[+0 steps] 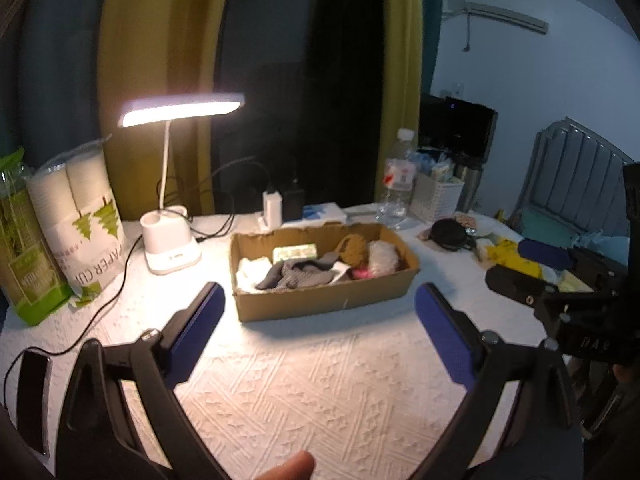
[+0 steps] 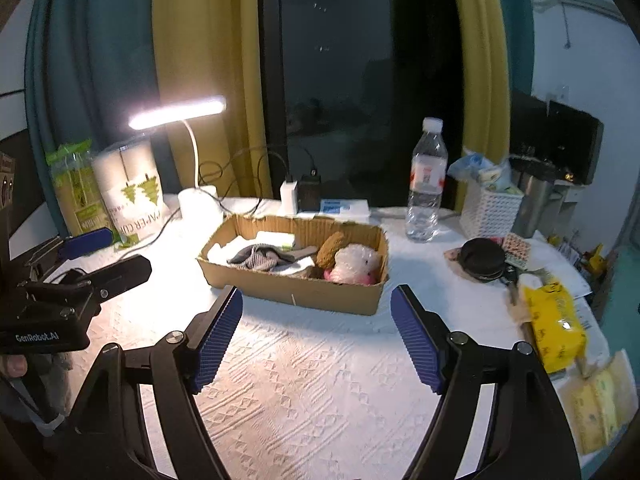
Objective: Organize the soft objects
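A shallow cardboard box sits mid-table. It holds a grey knitted cloth, a white cloth, a brown plush and a white-and-pink plush. My left gripper is open and empty, hovering in front of the box. My right gripper is open and empty, also just short of the box. Each gripper shows at the edge of the other's view.
A lit desk lamp and paper cup packs stand left. A water bottle, white basket, black round pouch and yellow tissue pack lie right. Cables trail left. A white embossed cloth covers the table.
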